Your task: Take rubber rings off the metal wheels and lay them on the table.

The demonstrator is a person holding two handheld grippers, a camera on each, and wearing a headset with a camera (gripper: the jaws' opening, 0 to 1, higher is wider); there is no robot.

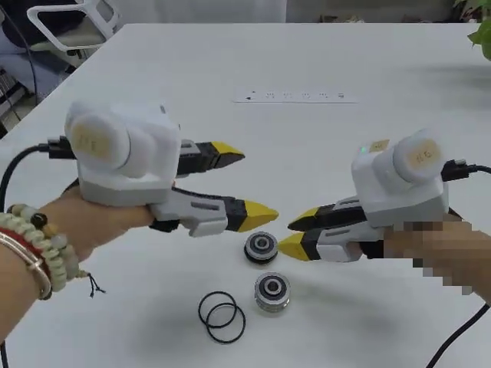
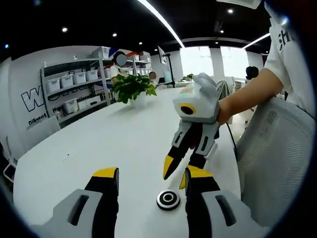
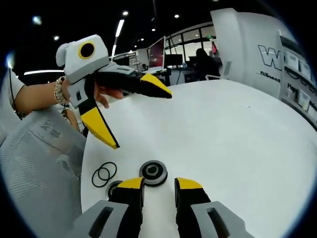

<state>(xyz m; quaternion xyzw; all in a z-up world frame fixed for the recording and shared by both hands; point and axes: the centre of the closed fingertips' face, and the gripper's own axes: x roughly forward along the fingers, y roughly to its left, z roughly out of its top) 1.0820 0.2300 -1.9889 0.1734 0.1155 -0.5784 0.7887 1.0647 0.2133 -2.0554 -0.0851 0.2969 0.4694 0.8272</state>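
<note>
Two small metal wheels lie on the white table. The farther wheel has a dark rim; the nearer wheel shows a silver rim. Two thin black rubber rings lie flat and overlapping just left of the nearer wheel. My left gripper hovers open and holds nothing, above and left of the farther wheel. My right gripper is open with a narrow gap, its tips just right of the farther wheel.
A strip with small print lies farther back on the table. A white chair stands past the far left corner and a plant at the far right. Black cables trail from both grippers.
</note>
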